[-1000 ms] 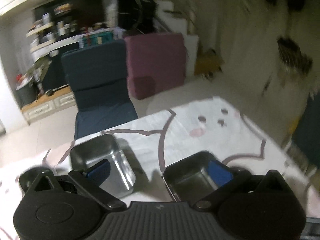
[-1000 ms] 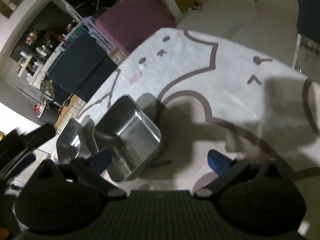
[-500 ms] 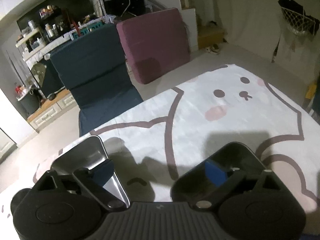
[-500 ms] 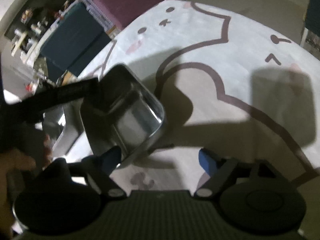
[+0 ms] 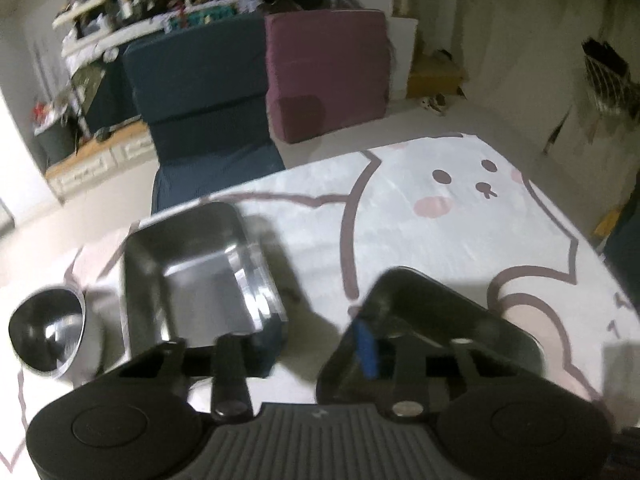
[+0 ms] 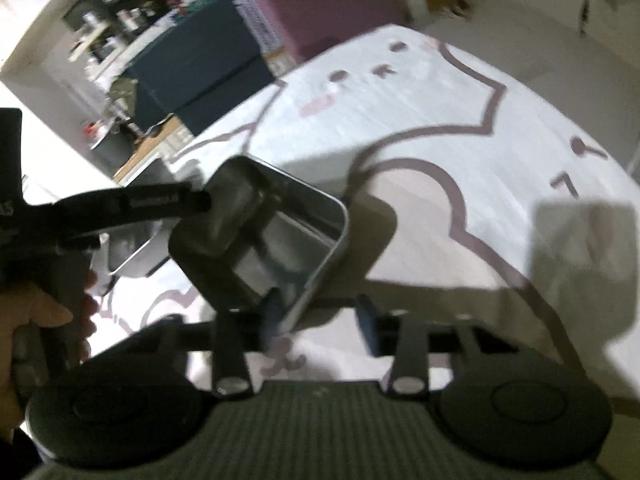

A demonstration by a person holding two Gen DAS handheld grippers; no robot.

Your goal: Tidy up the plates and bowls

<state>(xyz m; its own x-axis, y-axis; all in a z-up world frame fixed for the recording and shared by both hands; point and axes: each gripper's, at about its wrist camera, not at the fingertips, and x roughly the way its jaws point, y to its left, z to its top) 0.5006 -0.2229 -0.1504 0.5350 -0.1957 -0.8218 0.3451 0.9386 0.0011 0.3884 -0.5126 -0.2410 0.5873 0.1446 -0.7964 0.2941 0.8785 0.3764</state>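
Holding apart, the right gripper (image 6: 320, 316) has the near rim of a tilted steel tray (image 6: 276, 240) just by its left finger, not pinched. The left gripper (image 5: 320, 340) is apart too, between the shiny tray (image 5: 192, 272) and the dark tray (image 5: 432, 320). Bare cloth (image 6: 460, 100) lies ahead.

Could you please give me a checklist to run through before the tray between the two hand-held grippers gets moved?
1. Right hand-held gripper straddles the near tray's rim: ok.
2. Its jaws shut on that rim: not ok, a gap shows.
3. Left hand-held gripper gripping the same tray: not ok, open.
4. Second tray empty for stacking: ok.
5. Near tray lying flat: cannot tell.
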